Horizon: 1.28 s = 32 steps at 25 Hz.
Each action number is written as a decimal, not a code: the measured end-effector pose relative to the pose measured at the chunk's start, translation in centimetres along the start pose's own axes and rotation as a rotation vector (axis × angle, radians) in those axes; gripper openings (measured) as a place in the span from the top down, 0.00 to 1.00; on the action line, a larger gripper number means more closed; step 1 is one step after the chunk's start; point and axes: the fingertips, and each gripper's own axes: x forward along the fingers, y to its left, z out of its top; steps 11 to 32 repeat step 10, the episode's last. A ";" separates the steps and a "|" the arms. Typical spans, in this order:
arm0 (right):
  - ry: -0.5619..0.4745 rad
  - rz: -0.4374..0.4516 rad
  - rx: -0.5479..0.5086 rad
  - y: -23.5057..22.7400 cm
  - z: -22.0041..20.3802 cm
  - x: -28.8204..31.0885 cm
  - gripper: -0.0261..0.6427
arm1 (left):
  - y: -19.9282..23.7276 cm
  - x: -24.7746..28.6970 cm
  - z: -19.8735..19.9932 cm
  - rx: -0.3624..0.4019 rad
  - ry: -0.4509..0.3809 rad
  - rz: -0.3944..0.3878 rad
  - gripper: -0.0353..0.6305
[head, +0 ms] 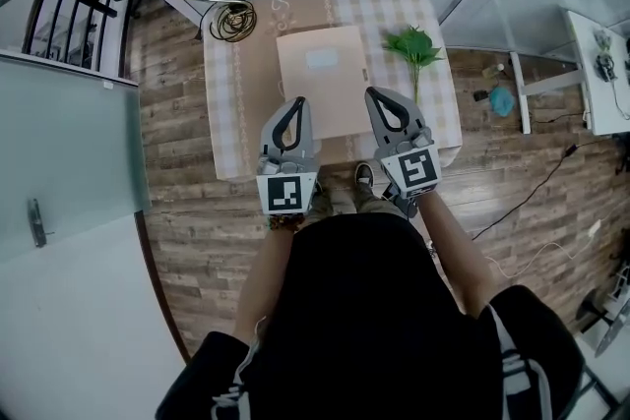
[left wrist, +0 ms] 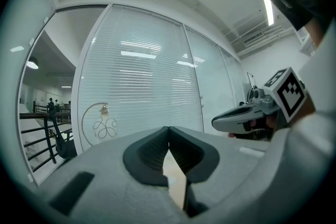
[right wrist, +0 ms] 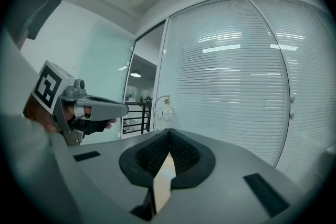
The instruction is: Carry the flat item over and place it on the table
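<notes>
Since the cloth-covered table (head: pixel 228 93) lies directly under the load in the head view, I judge the carry nearly done. The flat cardboard panel (head: pixel 322 79) sits over the tabletop's near half, and what remains is lowering it and letting go. From above I cannot tell whether it already rests on the cloth. My left gripper (head: pixel 298 101) and right gripper (head: pixel 375 94) are each clamped tight on the panel's near edge, one toward each corner. The gripper views add what the head view lacks: the panel's thin edge pinched between each pair of jaws, with window blinds beyond. Only the head view shows the green plant (head: pixel 413 46) and cable coil (head: pixel 232 20) lying near the landing spot.
</notes>
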 end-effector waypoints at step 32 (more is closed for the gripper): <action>0.021 -0.018 0.043 -0.3 -1.1 -0.2 0.95 | 0.1 0.1 -1.2 0.007 0.015 -0.003 0.92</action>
